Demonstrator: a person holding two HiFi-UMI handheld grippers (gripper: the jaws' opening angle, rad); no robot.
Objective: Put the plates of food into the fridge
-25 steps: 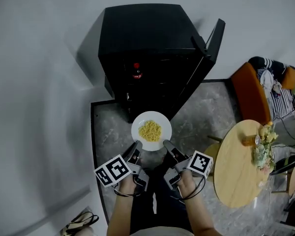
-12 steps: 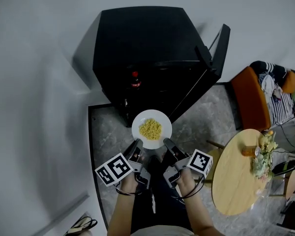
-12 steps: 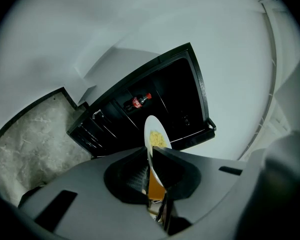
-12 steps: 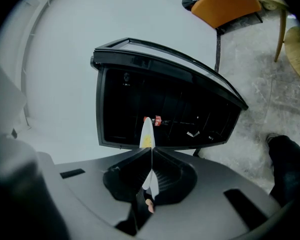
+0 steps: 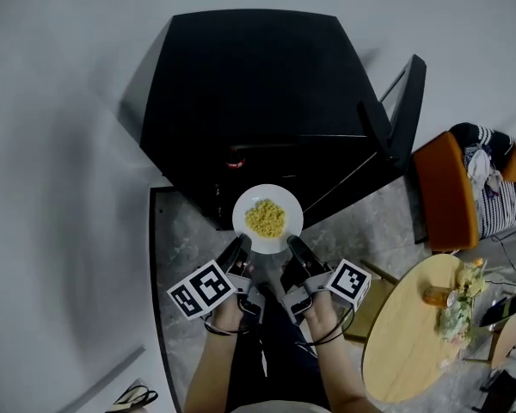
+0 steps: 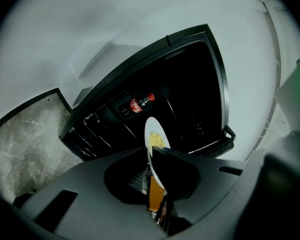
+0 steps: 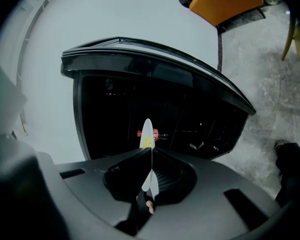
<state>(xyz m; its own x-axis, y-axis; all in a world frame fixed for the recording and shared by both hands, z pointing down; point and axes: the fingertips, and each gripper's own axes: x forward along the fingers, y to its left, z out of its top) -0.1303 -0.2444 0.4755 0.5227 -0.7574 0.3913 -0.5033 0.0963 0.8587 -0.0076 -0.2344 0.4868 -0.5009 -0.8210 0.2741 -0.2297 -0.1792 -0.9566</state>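
Observation:
A white plate [image 5: 285, 227] with a heap of yellow food [image 5: 265, 218] hangs level in front of the open black fridge [image 5: 249, 84]. My left gripper [image 5: 242, 248] is shut on its near left rim, my right gripper [image 5: 294, 247] shut on its near right rim. In the left gripper view the plate [image 6: 151, 134] stands edge-on between the jaws of the left gripper [image 6: 151, 160], the food [image 6: 157, 141] showing on it. The right gripper view shows the plate [image 7: 147, 130] as a thin white blade clamped by the right gripper [image 7: 150, 154]. The dark fridge [image 7: 155, 104] opening lies straight beyond.
A red-capped cola bottle [image 6: 139, 104] lies on a shelf inside the fridge. The fridge door [image 5: 404, 110] swings open to the right. An orange chair [image 5: 443, 188] and a round wooden table [image 5: 413, 334] with a drink and flowers stand at right. A grey wall runs along the left.
Both grippers have carried the plate forward, closer to the fridge opening, which now fills more of the view. The table and chair have slid toward the right edge.

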